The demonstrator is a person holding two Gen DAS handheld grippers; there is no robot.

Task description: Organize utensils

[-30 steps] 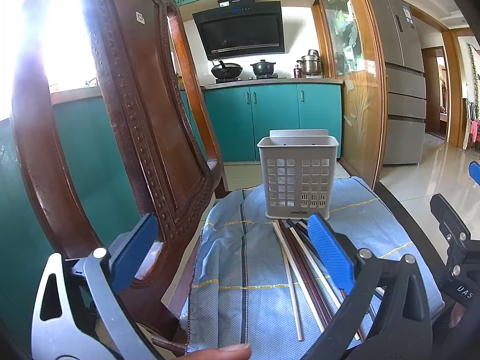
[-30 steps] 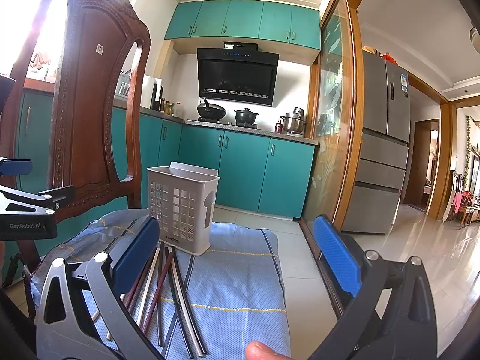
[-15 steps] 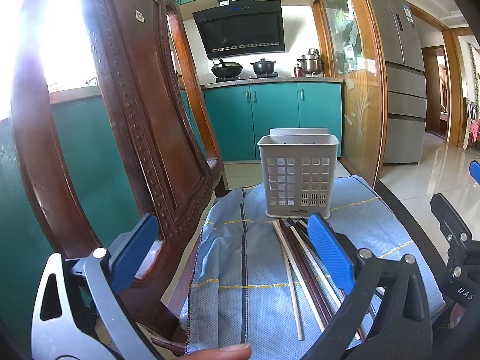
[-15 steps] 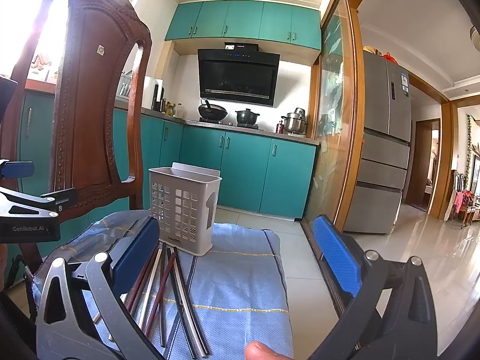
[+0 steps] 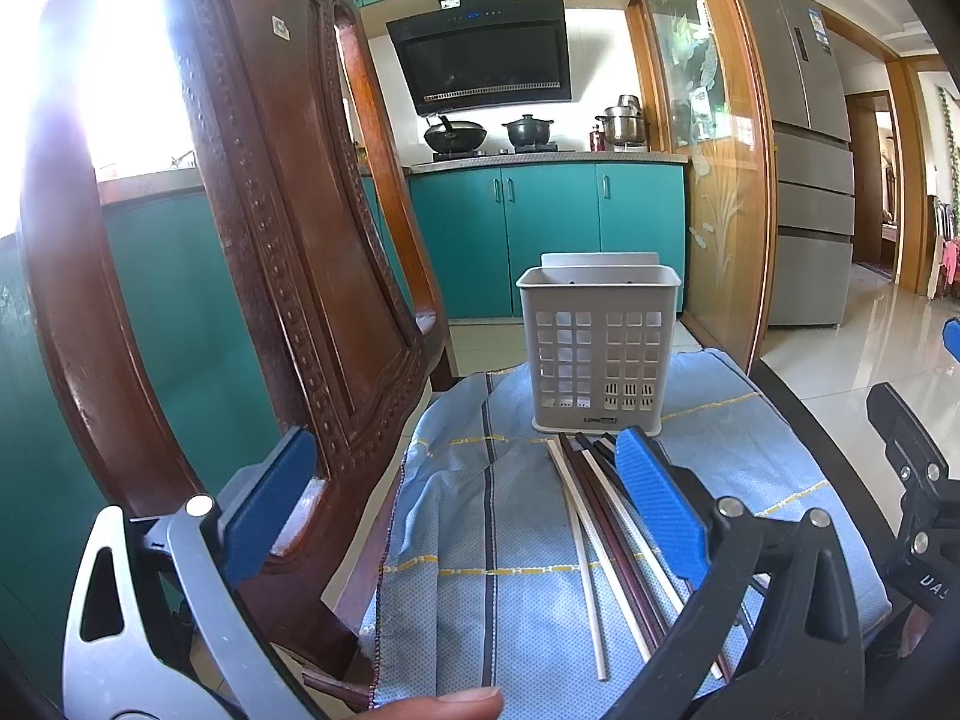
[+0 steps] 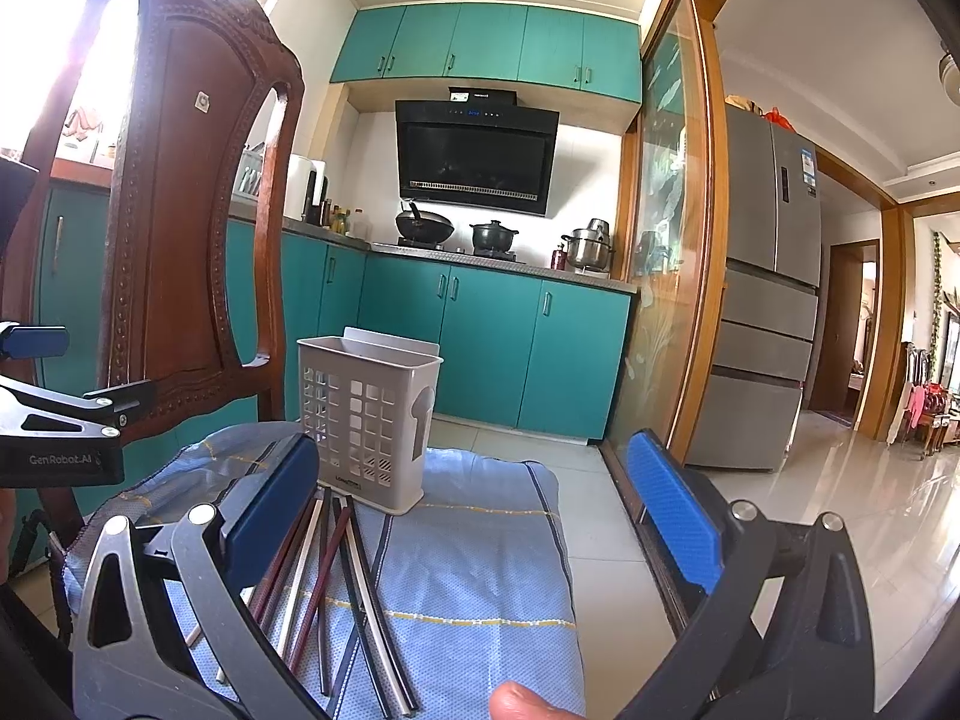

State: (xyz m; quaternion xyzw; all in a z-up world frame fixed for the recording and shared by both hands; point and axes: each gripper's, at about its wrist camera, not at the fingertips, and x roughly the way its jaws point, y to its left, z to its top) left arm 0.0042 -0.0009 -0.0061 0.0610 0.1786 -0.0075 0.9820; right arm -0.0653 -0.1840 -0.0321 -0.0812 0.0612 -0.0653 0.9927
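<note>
Closest in: hovering with the left tool (image 5: 465, 450), spread wide, pinching nothing. Same story on the right tool (image 6: 474, 450): splayed fully, gripping nothing, parked on the near side of the basket (image 5: 600, 348).

Hardly budged from a second ago. Crept a shade closer to the basket on the right, going by that view; practically frozen on the left. So no pick begun yet, only lining up.

Just past the pads: looking down on a loose bundle of chopsticks (image 5: 594, 540), pale and dark mixed, lying flat on the blue cloth (image 5: 480, 540) over the surface. Fanned out towards the camera, converging at the foot of the basket; touching it or merely just beside it, hard to call. Not one lifted, not one shifted in the last second.

Next out: standing upright at the far end of the bundle, that slotted white basket, with nothing poking above its rim. Left of the basket, looming large, a carved wooden chair (image 5: 270, 240). Well behind the basket, teal cabinets (image 5: 540, 228).

Reading it: still at the very start of the job, with everything left to load. Probably calls for dropping over a chopstick in front of the basket, squeezing, then tipping upright over the rim. Worth watching for thin sticks rolling or coming up in a clump.
</note>
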